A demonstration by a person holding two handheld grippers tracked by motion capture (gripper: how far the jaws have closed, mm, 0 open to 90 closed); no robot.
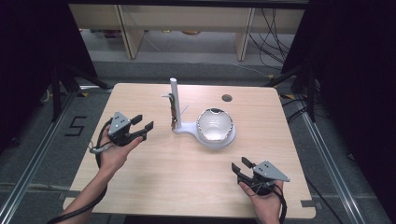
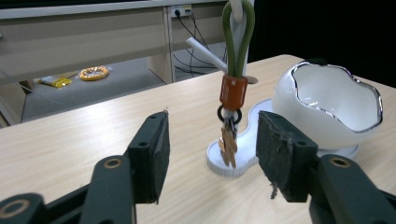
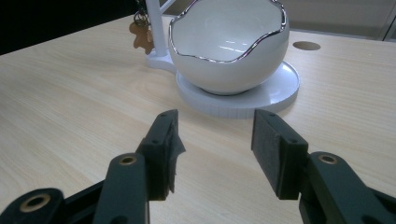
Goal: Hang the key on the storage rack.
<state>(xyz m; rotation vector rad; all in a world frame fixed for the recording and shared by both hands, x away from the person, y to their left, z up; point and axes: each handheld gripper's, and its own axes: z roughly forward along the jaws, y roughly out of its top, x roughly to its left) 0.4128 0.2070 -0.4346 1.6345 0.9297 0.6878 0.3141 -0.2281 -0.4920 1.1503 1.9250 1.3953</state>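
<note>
Holding my left gripper (image 1: 142, 126) wide, nothing between its jaws, just left of the keychain (image 1: 174, 114) hanging on the white stand (image 1: 173, 95); egg-shaped bowl (image 1: 214, 125) beside; my right gripper (image 1: 241, 166) wide, empty, nearer me.

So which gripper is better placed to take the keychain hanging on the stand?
Probably the left gripper: its open jaws face the keychain on the stand. The right gripper sits farther away, facing the bowl.

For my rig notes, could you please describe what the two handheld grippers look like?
Both the left gripper and the right gripper are black, with two flat jaws faced in dark, frayed pads. Each carries a grey three-cornered plate on top and trails a black cable. The forearms are bare, without sleeves.
</note>
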